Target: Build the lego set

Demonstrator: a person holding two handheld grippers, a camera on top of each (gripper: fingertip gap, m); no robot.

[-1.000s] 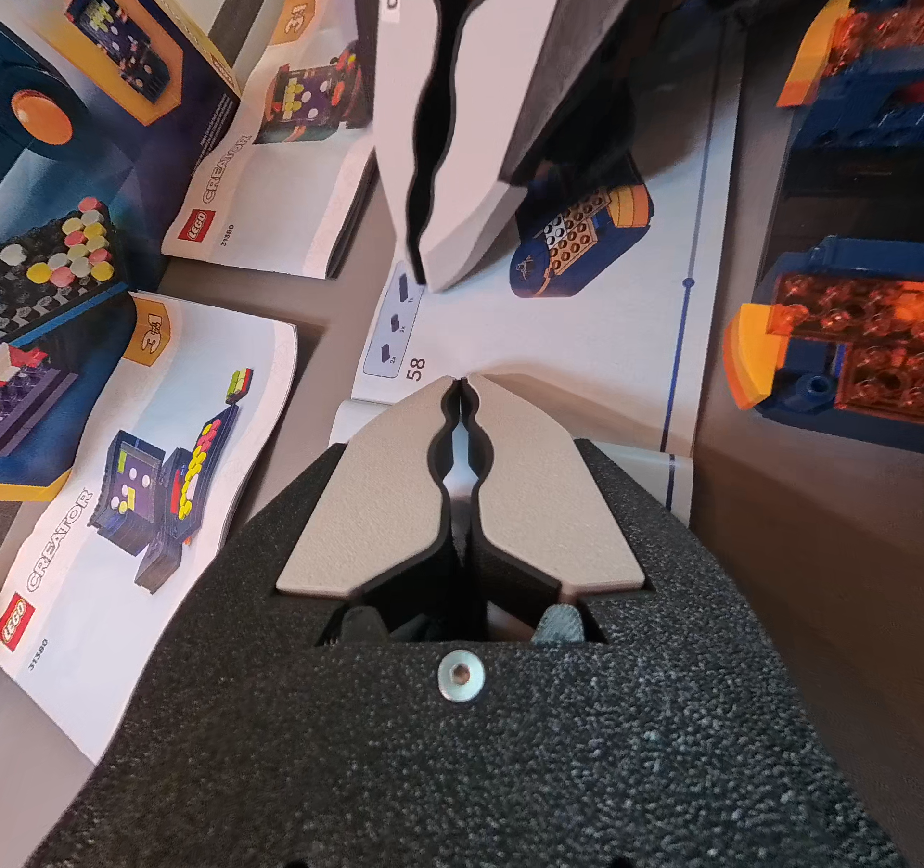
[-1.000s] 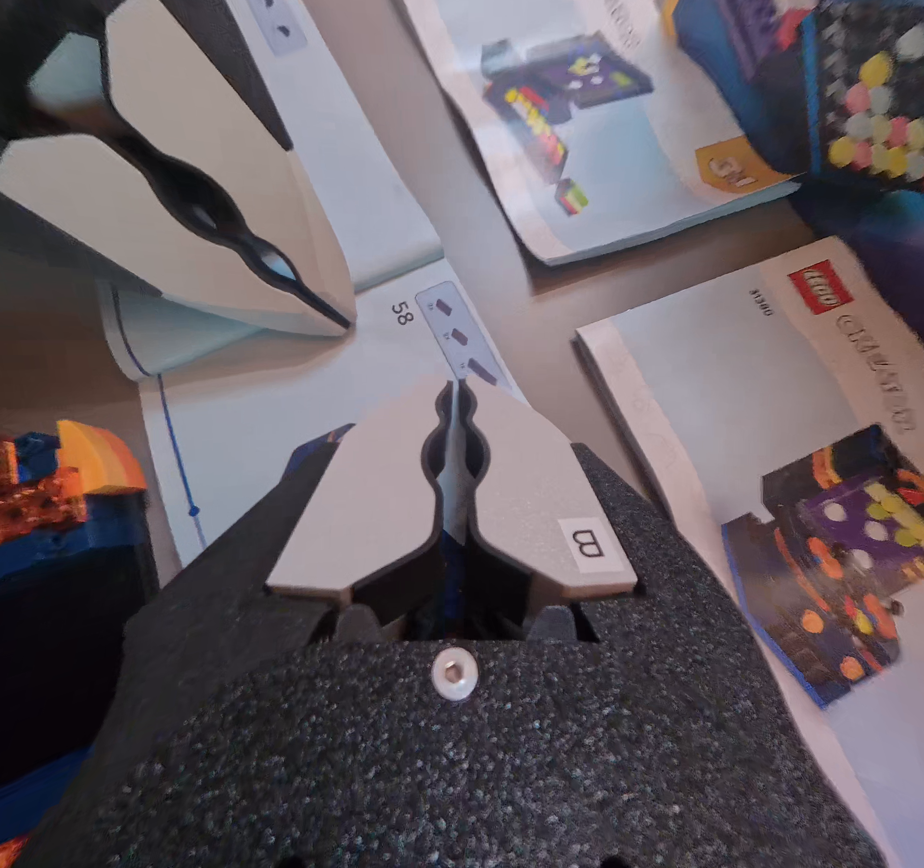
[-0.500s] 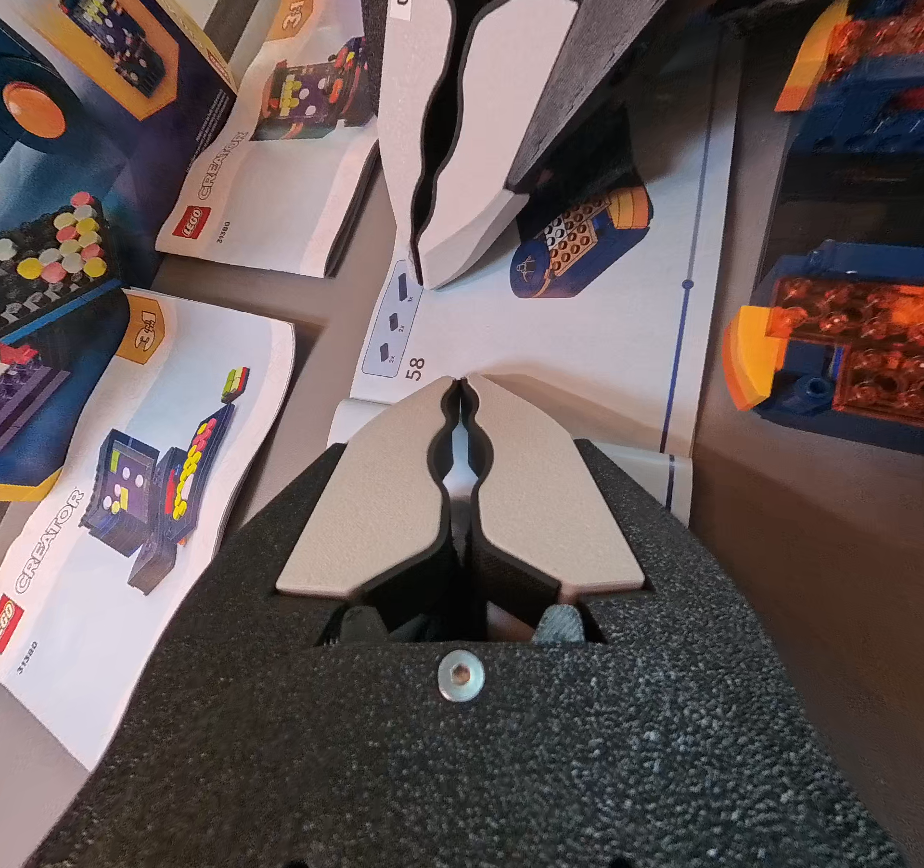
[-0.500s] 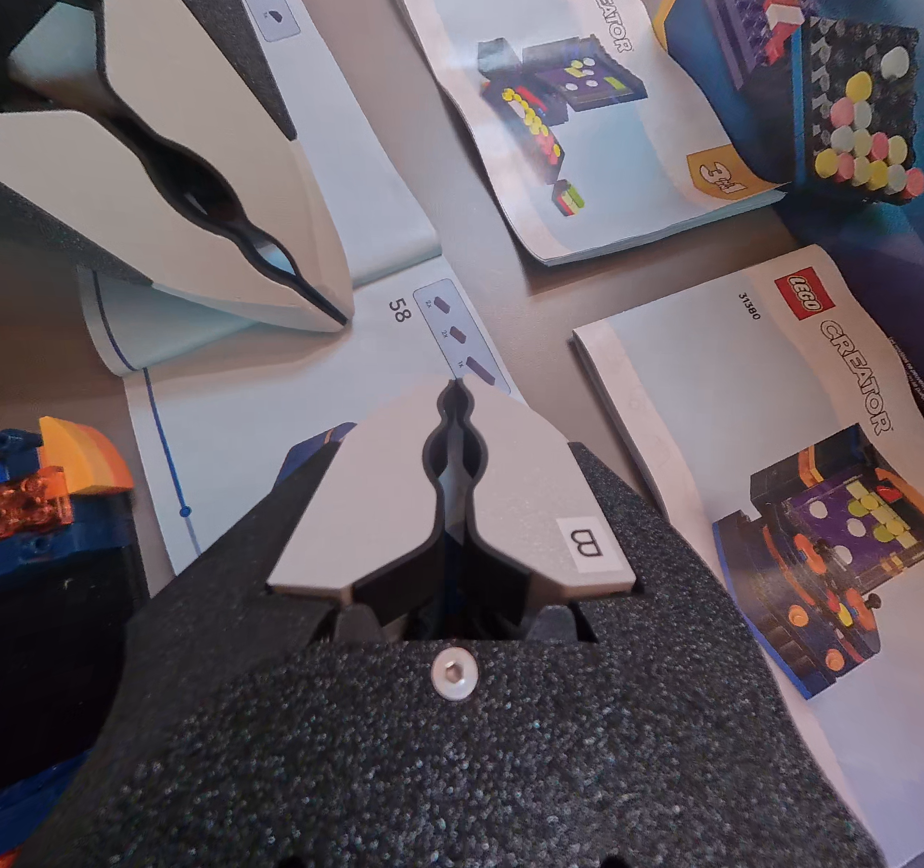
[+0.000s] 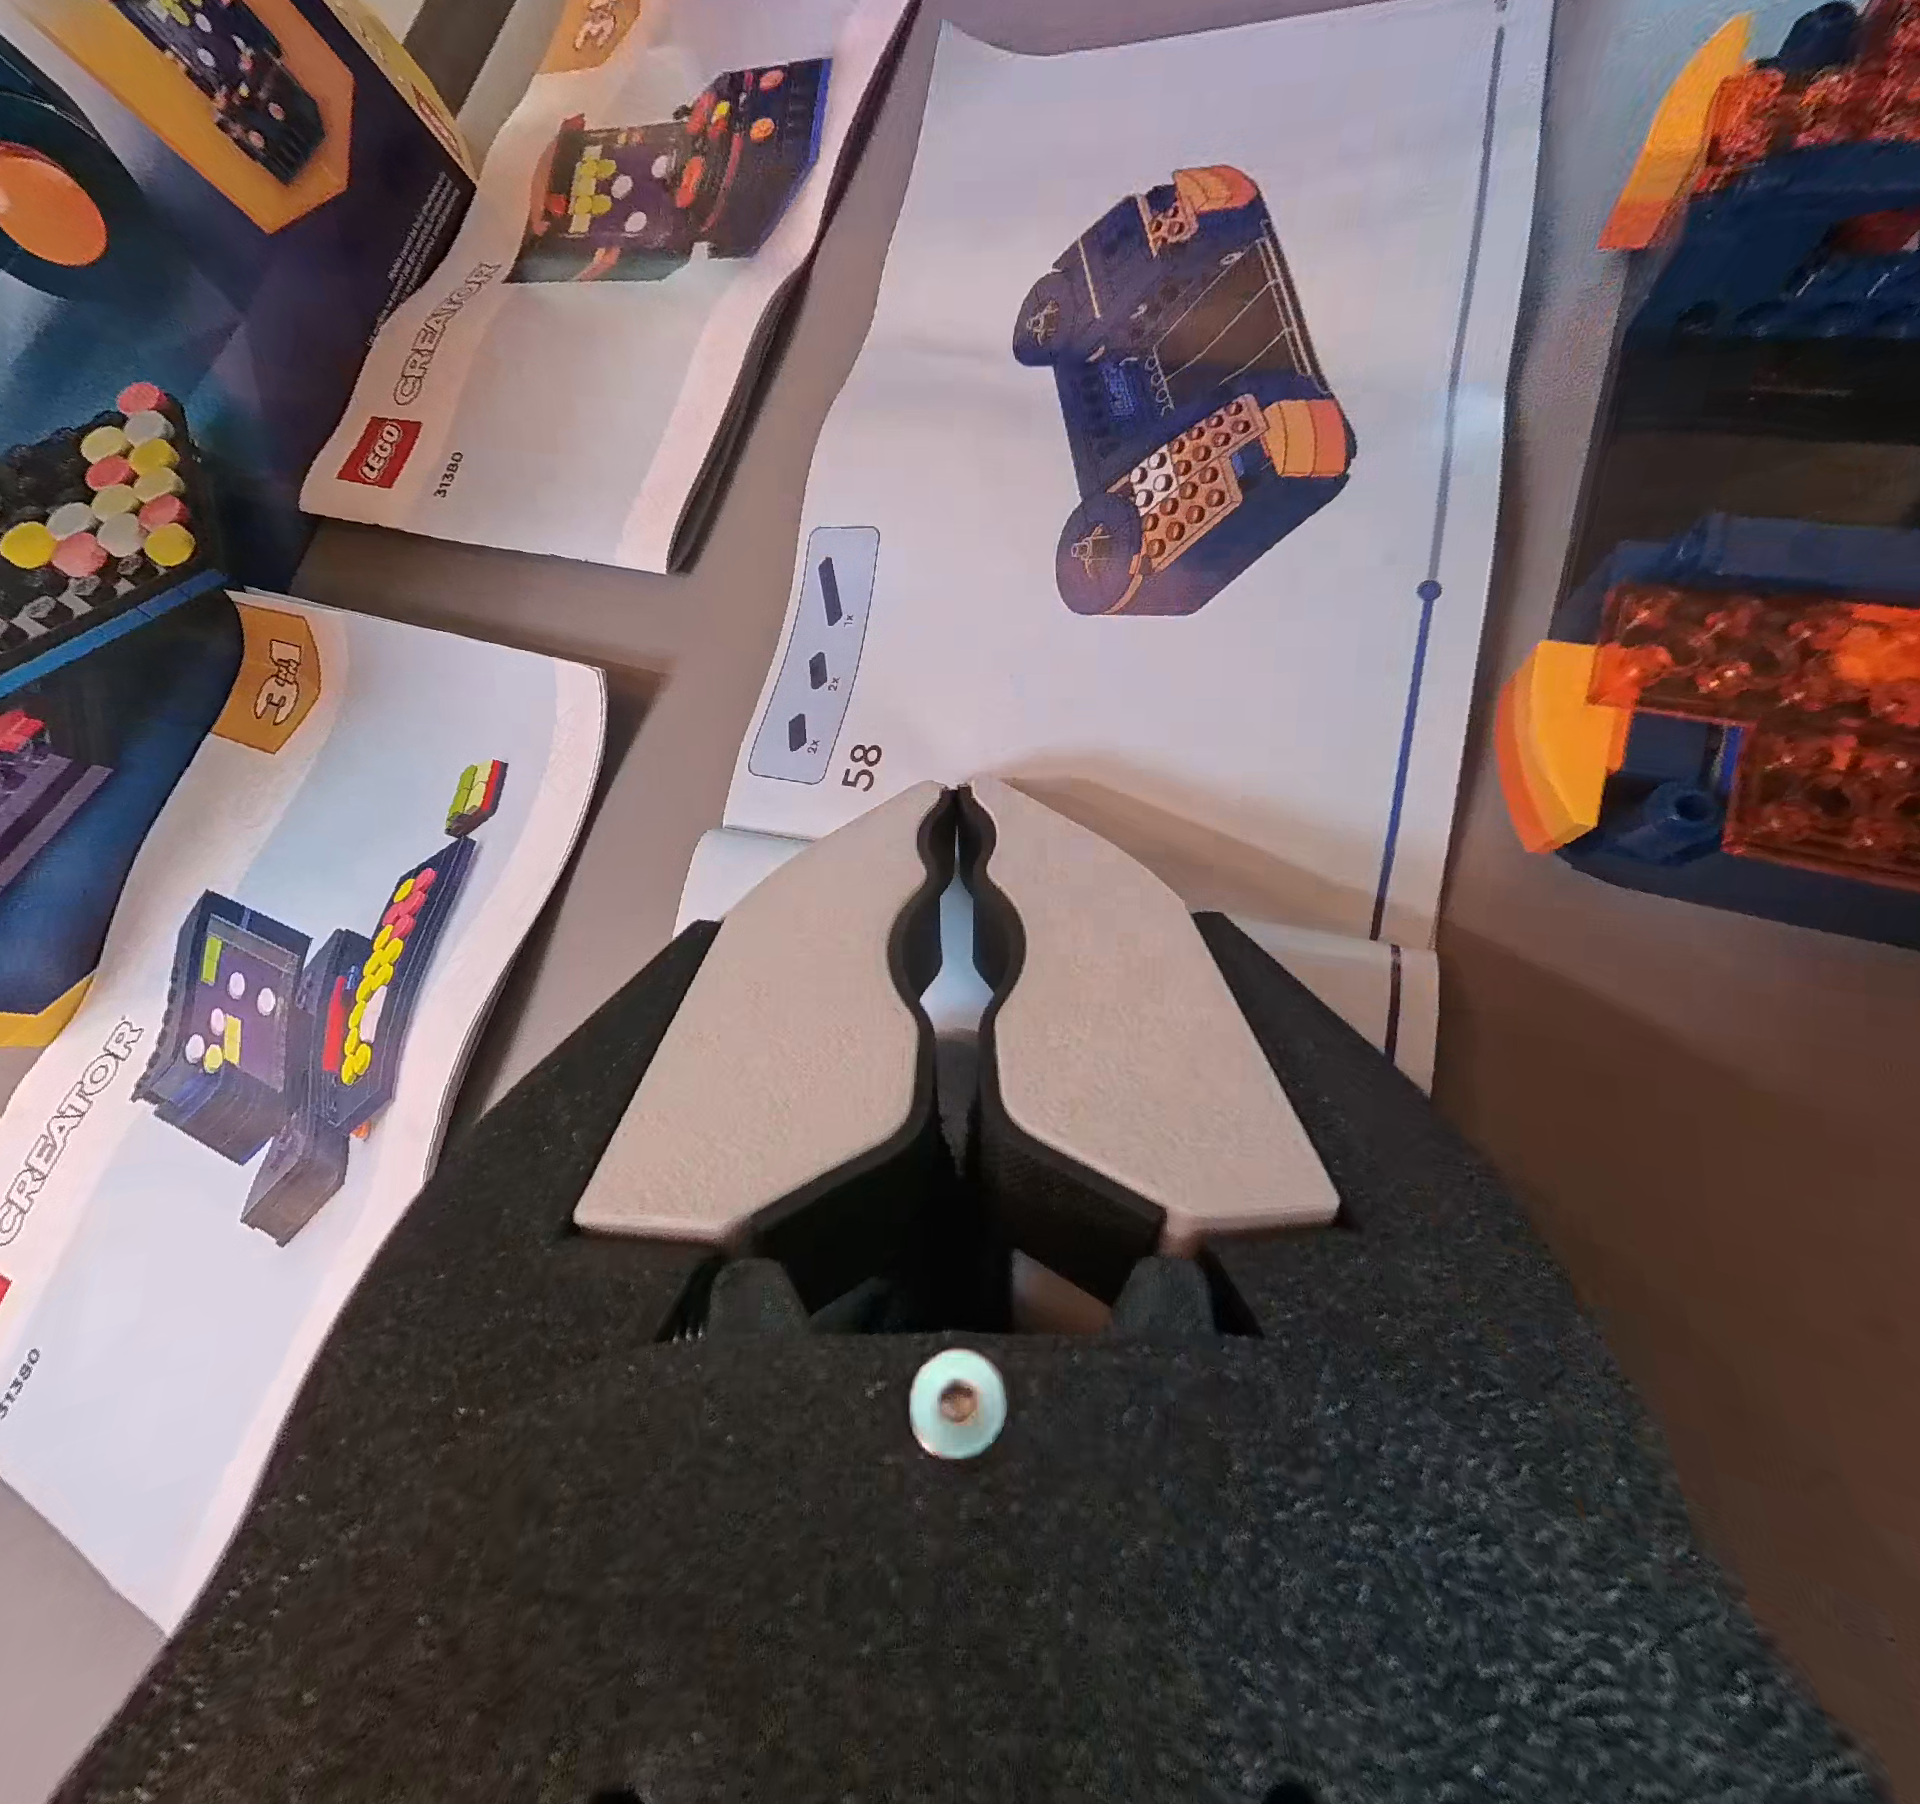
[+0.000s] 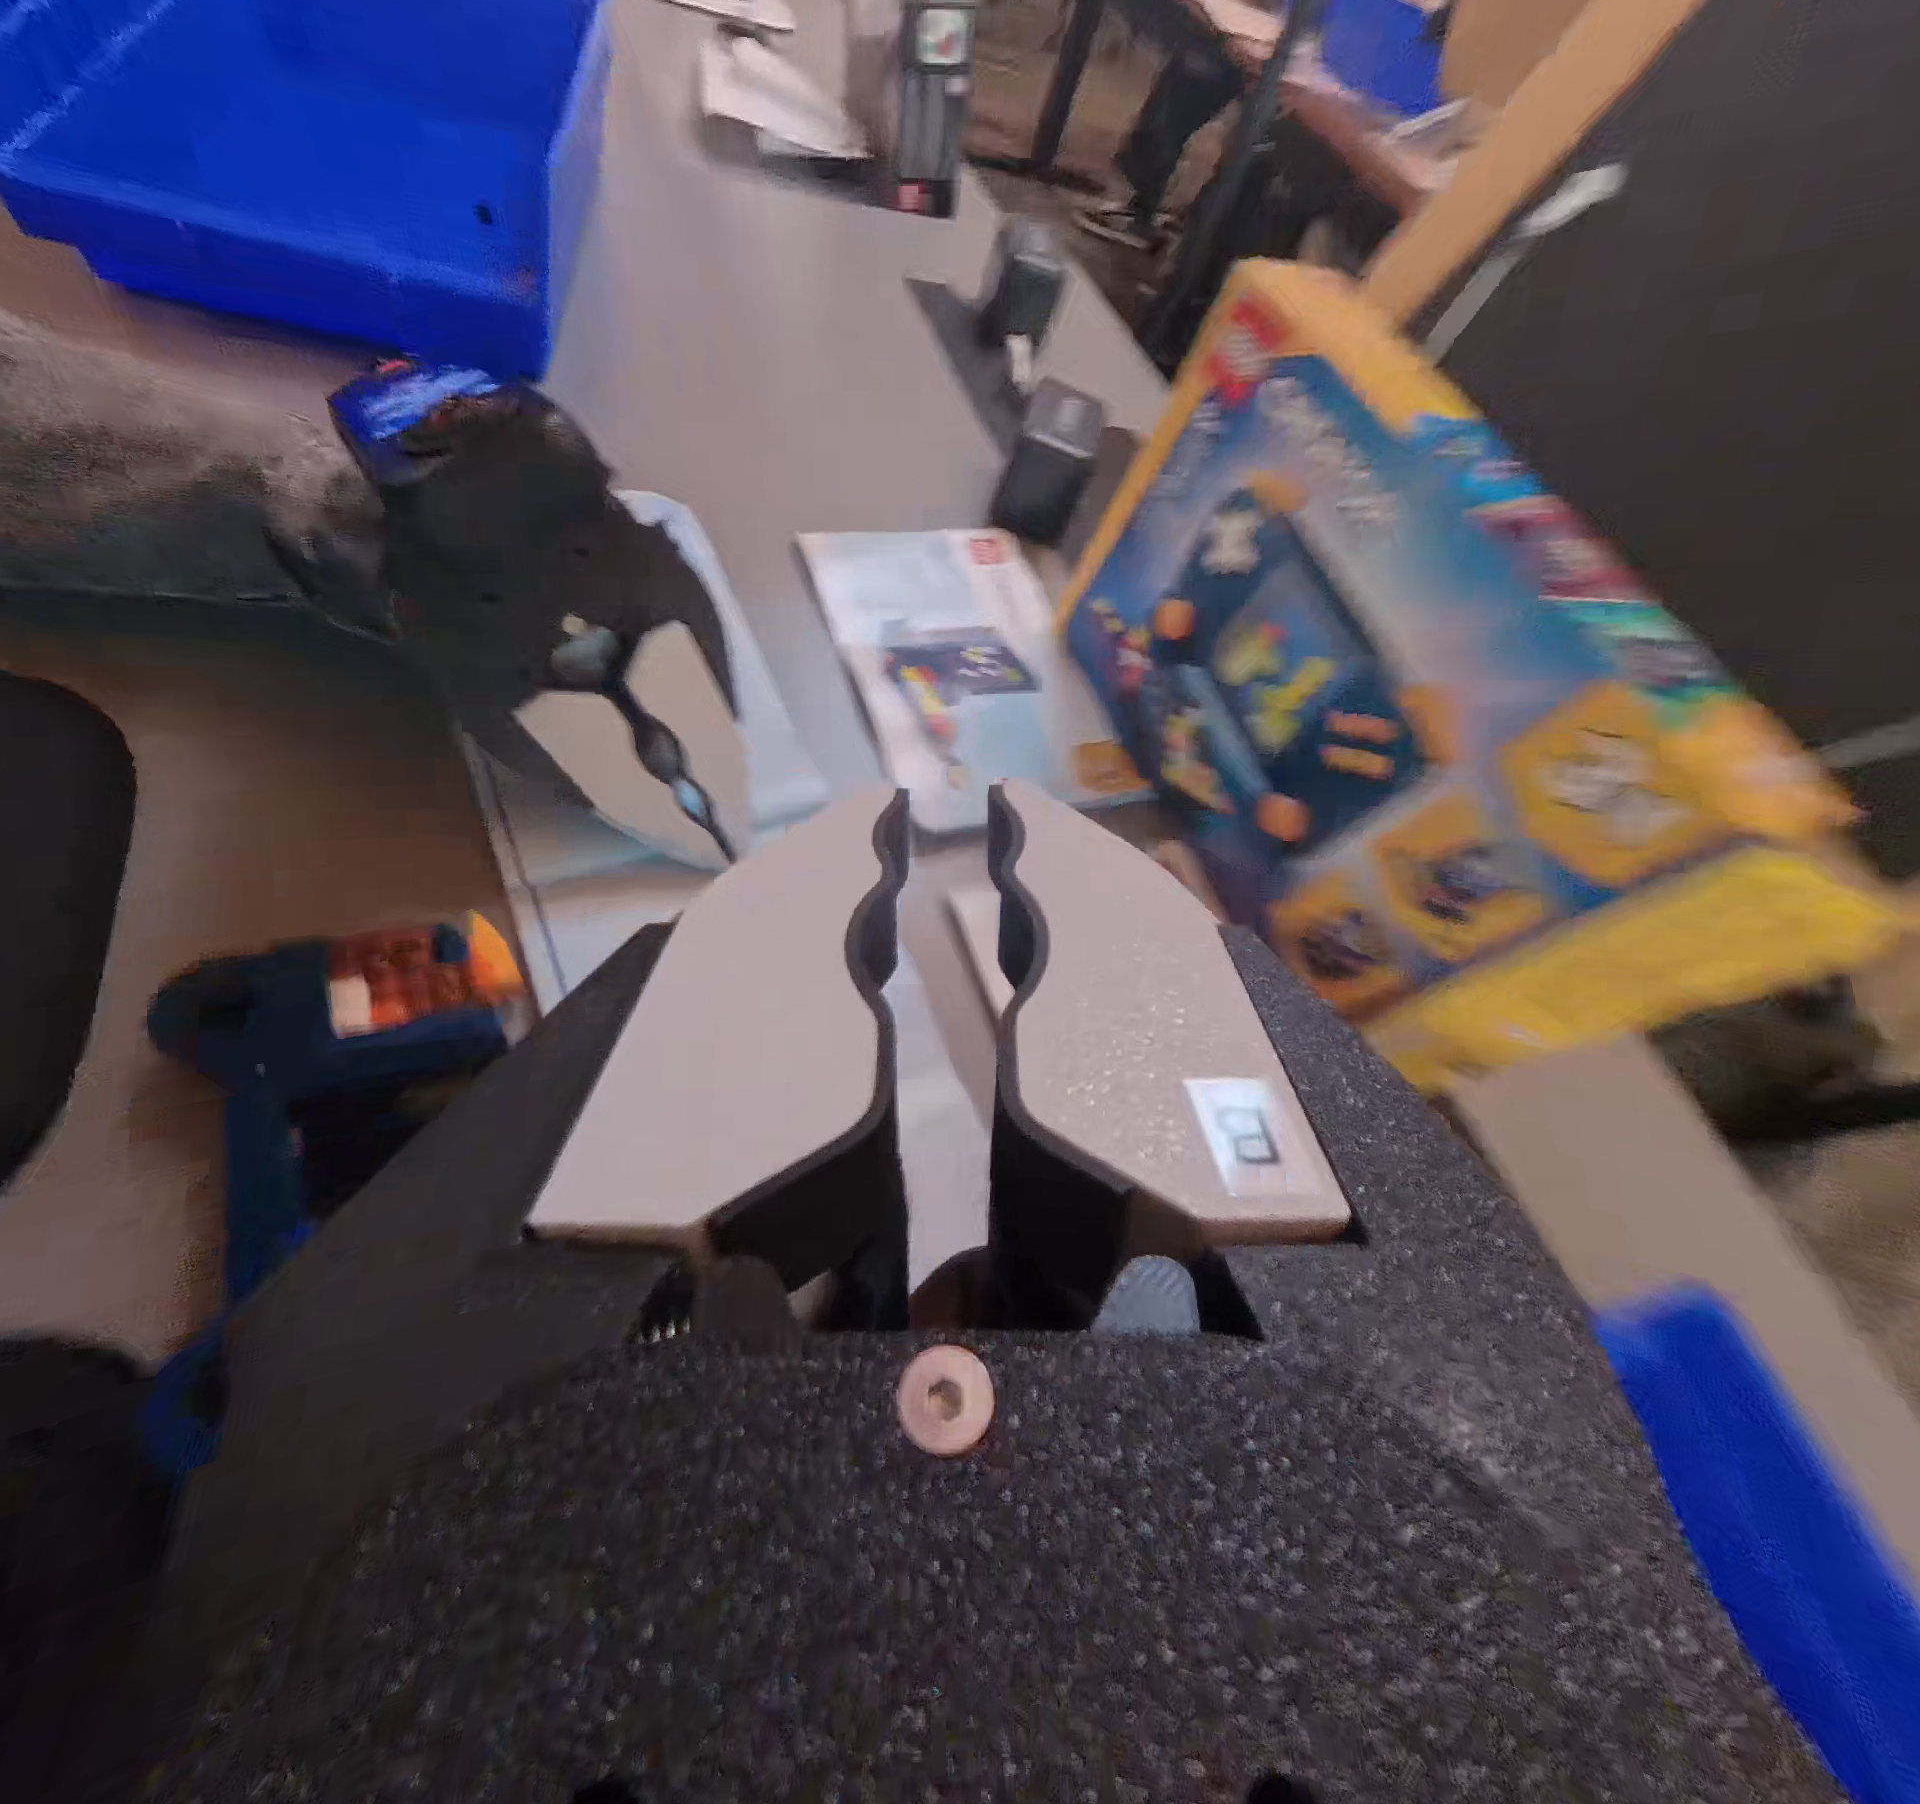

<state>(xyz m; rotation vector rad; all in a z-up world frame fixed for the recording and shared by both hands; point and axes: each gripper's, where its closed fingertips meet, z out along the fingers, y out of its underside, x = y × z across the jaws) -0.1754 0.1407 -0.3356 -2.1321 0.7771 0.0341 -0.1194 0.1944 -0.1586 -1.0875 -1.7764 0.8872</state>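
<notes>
The open instruction booklet (image 5: 1195, 383) lies on the grey table and shows a blue and orange controller. My left gripper (image 5: 956, 793) is shut, its tips at the booklet's near fold; it also shows in the right wrist view (image 6: 717, 835), tips down on the paper. The part-built blue and orange lego model (image 5: 1745, 715) sits right of the booklet and appears in the right wrist view (image 6: 343, 1006). My right gripper (image 6: 945, 798) is raised above the table, slightly open and empty. Its view is blurred.
Two closed booklets (image 5: 623, 248) (image 5: 291, 975) lie left of the open one. The lego box (image 5: 156, 92) (image 6: 1403, 715) stands beyond them. A blue bin (image 6: 291, 113) is at the far back. Another blue bin edge (image 6: 1787, 1546) is near right. Some 20 centimetres of space lies between my two pairs of fingers.
My right gripper has lifted off the open booklet, swung up and opened a little; it has left the left wrist view. My left gripper stays shut at the fold.
</notes>
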